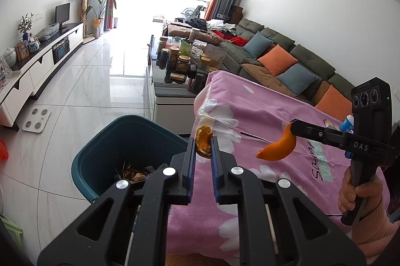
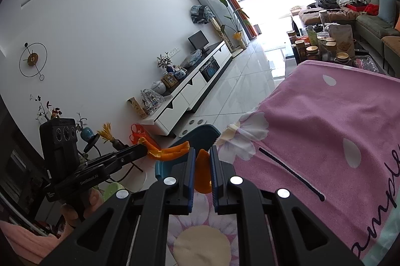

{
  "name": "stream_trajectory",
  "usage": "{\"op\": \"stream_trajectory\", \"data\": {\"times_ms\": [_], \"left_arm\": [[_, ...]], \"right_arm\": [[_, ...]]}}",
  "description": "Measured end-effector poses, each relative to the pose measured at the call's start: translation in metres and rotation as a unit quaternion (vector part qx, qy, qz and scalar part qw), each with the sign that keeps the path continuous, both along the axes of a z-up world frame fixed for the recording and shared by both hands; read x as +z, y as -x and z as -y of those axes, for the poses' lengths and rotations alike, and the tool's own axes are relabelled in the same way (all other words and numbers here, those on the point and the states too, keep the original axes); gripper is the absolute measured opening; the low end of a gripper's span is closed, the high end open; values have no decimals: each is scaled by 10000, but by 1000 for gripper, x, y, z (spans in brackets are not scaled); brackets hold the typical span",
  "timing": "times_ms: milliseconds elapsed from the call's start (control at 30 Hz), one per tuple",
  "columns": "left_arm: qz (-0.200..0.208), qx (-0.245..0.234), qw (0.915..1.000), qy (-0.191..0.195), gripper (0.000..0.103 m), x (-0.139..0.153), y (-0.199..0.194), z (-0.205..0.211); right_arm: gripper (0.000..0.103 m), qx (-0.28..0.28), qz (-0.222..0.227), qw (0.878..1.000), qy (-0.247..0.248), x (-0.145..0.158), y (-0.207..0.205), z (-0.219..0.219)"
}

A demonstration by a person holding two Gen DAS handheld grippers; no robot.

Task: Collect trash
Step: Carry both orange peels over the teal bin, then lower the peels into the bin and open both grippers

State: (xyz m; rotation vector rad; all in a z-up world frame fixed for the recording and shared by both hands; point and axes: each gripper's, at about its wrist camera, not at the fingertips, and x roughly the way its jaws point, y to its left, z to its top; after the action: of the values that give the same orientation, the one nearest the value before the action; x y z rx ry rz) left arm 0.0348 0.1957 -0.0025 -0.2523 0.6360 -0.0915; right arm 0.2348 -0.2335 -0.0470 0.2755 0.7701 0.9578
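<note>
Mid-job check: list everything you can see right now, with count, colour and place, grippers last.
Peel: 2, orange, one piece in the left gripper, one piece in the right.
Bin: 1, teal, on the floor beside the table, scraps inside.
Cloth: 1, pink with white flowers, over the table.
Scale: 1, white, on the floor.
Sofa: 1, green, orange and blue cushions, along the wall.
Jars: several, dark, on the coffee table.
Left gripper: shut on peel.
Right gripper: shut on peel.
</note>
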Motion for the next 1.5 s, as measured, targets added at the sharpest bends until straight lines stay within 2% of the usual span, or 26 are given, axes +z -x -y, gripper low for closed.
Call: {"op": "stream_trajectory", "data": {"times_ms": [600,1500], "left_arm": [[-68,296,9995,42,12,-4,5,-23],[-233,512,9983,119,12,-20,-8,-31]], "right_arm": [[10,173,-29,9998,44,0,-3,-21],[10,536,-10,9985,113,5,-7,-61]]}}
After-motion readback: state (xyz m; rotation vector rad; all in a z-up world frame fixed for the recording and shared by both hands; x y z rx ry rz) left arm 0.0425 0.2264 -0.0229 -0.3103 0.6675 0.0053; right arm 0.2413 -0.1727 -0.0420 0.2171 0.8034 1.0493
